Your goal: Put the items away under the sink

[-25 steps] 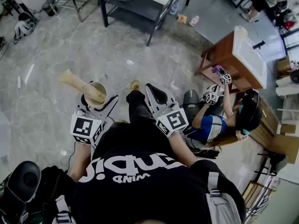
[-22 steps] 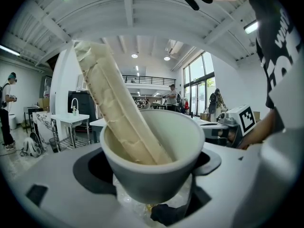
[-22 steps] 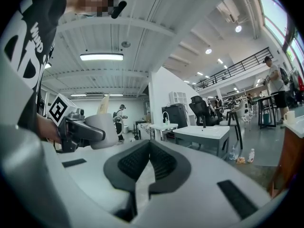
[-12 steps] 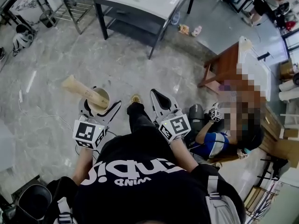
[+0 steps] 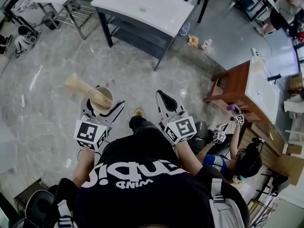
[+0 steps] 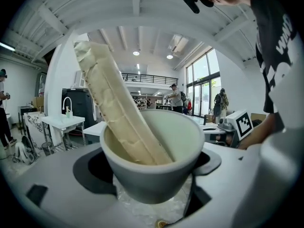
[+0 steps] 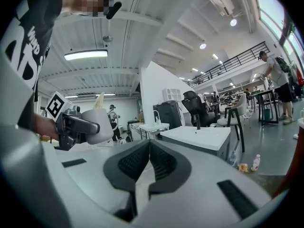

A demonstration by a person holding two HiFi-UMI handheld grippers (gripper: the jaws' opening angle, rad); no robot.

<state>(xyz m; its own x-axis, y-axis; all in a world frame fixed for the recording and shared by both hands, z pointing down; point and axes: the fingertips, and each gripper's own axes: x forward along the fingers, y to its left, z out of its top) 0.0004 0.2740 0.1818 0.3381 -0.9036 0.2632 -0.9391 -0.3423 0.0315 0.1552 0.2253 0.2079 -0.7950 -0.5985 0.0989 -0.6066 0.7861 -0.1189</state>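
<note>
My left gripper (image 5: 101, 102) is shut on a pale grey cup (image 5: 109, 94) and holds it above the marble floor. A long beige packet (image 5: 84, 89) stands slanted in the cup and sticks out up and to the left. In the left gripper view the cup (image 6: 156, 167) fills the space between the jaws, and the packet (image 6: 111, 106) leans against its inner wall. My right gripper (image 5: 166, 99) is shut with nothing in it; in the right gripper view (image 7: 149, 152) its dark pads meet. That view also shows the cup (image 7: 98, 126) at the left.
A white-topped sink unit on a dark frame (image 5: 142, 7) stands ahead. A wooden cabinet with a white sink (image 5: 239, 86) is at the right, with another person (image 5: 240, 153) crouched beside it holding grippers. Bottles (image 5: 185, 29) lie on the floor. A black chair (image 5: 35, 204) is behind left.
The view has shifted toward the white sink unit, which now shows larger ahead. Both grippers keep their pose and hold. The crouched person at the right has lowered their grippers.
</note>
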